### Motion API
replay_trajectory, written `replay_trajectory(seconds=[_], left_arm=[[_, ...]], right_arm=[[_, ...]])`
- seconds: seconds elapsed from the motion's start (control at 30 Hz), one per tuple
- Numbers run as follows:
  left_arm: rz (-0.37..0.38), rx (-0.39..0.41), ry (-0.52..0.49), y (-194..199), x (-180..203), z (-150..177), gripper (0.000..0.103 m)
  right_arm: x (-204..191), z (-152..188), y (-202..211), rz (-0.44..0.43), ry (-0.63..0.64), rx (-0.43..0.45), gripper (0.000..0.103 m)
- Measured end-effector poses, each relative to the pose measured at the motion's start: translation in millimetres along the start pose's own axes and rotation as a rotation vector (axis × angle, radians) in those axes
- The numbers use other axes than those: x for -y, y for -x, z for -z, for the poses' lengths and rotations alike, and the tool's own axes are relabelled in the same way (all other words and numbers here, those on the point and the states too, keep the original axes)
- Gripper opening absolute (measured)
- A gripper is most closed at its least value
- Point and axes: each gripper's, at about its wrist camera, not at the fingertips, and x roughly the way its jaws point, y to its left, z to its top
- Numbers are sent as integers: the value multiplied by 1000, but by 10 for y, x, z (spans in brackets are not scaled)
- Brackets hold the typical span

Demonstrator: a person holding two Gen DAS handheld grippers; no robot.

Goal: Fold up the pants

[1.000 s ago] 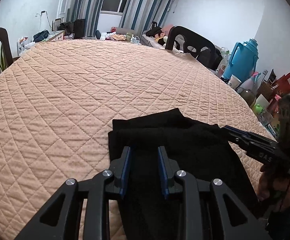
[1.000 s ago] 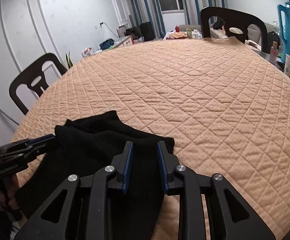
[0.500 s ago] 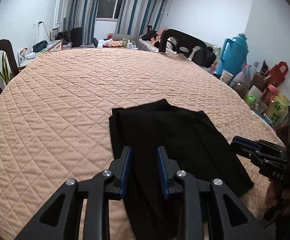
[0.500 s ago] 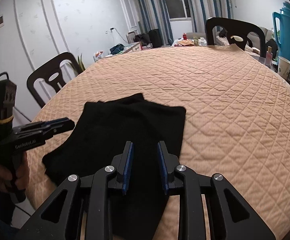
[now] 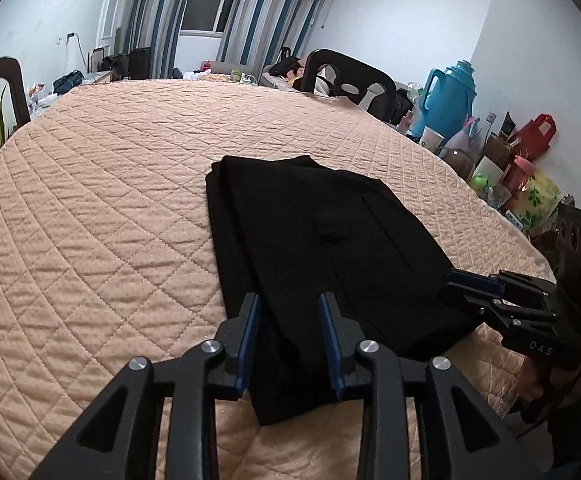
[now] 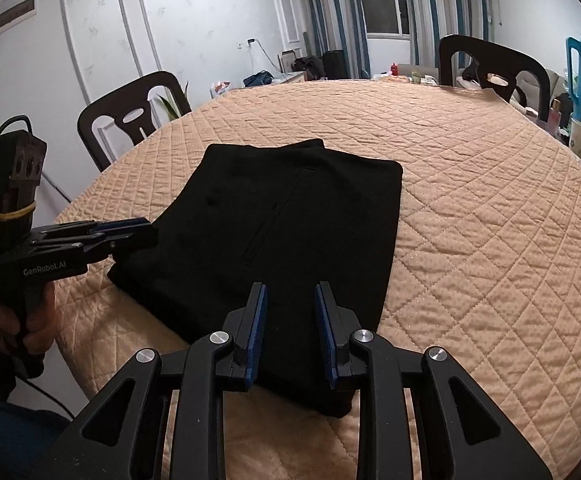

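Observation:
Black pants (image 5: 322,240) lie folded in a flat rectangle on the peach quilted table cover (image 5: 110,208), close to the near edge. My left gripper (image 5: 290,314) hovers over their near left part. Its jaws are opening, and the cloth below is not pinched. My right gripper (image 6: 290,304) hangs over the near right part of the pants (image 6: 302,216), its blue pads apart and nothing pressed between them. Each gripper shows in the other's view: the right gripper (image 5: 472,282) at the pants' right corner, the left gripper (image 6: 130,230) at their left edge.
Dark chairs stand at the far side (image 5: 350,80) and the left (image 6: 130,116) of the table. A blue thermos jug (image 5: 446,100), cups and bags crowd the right side beyond the table edge. A person's hand (image 6: 6,320) holds the left gripper's handle.
Both grippers have drawn back from the far end of the pants toward the table's near edge. The folded pants now show in full. The left jaws stand a little wider.

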Motion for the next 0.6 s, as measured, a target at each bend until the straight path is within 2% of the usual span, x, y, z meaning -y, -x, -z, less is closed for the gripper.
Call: replay_trajectory(seconds=[0.1,0.2,0.37,0.6], left_arm=[[20,-12,37,6,-83,-40,39],[-13,2,53,25,-159,-111,39],[6,-15,117,-54,-275,-204,45],[18,-11,138,-134,-258,-301,49]], right_arm=[[66,-41,21,-18,-33,-6,25],[233,-84,58,-34,-121,17,27],[531,-136,11,-44,-248,21,32],[642,-202,-28,-31,-270,11,34]])
